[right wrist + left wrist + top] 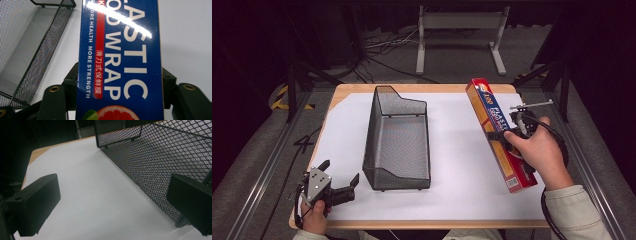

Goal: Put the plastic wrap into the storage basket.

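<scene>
Right gripper (508,134) pinches the plastic wrap box (495,131) mid-length — stiff, light, glossy — left gripper (339,186) spread, idle.

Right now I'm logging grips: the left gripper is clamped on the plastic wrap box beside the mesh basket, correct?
Not quite: the right gripper clamps the plastic wrap box beside the mesh basket, as the right gripper view shows. The left gripper is open, holding nothing.

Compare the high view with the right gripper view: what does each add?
High view alone: the left gripper, jaws open, at the table's near left corner, and the whole long red-and-blue plastic wrap box. Right gripper view alone: the box's lettering and grapefruit picture, jaws pressed against both its sides. Both: the black wire-mesh basket and white table cover.
</scene>
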### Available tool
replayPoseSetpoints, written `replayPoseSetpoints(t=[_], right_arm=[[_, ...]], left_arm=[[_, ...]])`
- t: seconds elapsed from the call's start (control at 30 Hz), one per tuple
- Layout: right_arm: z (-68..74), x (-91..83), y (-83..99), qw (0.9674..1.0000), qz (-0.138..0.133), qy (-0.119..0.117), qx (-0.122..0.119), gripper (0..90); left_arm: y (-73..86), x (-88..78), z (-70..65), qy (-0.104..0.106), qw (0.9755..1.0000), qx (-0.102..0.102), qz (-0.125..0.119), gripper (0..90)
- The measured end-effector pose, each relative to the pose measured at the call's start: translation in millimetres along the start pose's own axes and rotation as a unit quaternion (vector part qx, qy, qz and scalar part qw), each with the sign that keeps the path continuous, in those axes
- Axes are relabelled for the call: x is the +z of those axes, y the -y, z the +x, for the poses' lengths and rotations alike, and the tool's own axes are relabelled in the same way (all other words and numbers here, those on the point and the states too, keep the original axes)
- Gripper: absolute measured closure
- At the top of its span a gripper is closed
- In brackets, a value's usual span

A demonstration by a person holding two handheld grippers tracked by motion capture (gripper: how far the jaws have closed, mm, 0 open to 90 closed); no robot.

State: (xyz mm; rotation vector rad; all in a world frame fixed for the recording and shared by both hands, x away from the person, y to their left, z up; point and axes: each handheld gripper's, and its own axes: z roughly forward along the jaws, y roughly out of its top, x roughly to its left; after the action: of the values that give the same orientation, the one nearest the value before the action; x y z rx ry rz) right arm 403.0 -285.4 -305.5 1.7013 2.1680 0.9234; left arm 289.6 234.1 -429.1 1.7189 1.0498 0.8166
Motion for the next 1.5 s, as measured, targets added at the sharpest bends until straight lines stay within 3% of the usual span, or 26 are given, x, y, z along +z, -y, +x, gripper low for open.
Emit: replayPoseSetpoints(t=[0.27, 0.57, 1.17, 1.5], right_arm=[[11.4, -5.2, -7.6, 0.9999, -0.004, -0.004, -0.013, 39.6], [36.8, -3.9, -21.8, 0.999, -0.006, -0.021, -0.04, 39.6], [90.5, 10.2, -42.4, 0.9956, 0.005, -0.052, -0.077, 39.6], [113.4, 20.2, -50.3, 0.9938, 0.008, -0.064, -0.091, 39.5]], left_arm=[[0.3, -0.8, 0.4, 0.0, 1.0, 0.0, -0.001, 0.0], [1.9, -3.7, 1.5, -0.004, 1.0, -0.001, 0.0, 0.0], [2.5, -5.3, 2.3, -0.004, 1.0, 0.0, 0.0, 0.0], [1.9, -4.2, 1.7, 0.0, 1.0, 0.001, -0.002, 0.0]])
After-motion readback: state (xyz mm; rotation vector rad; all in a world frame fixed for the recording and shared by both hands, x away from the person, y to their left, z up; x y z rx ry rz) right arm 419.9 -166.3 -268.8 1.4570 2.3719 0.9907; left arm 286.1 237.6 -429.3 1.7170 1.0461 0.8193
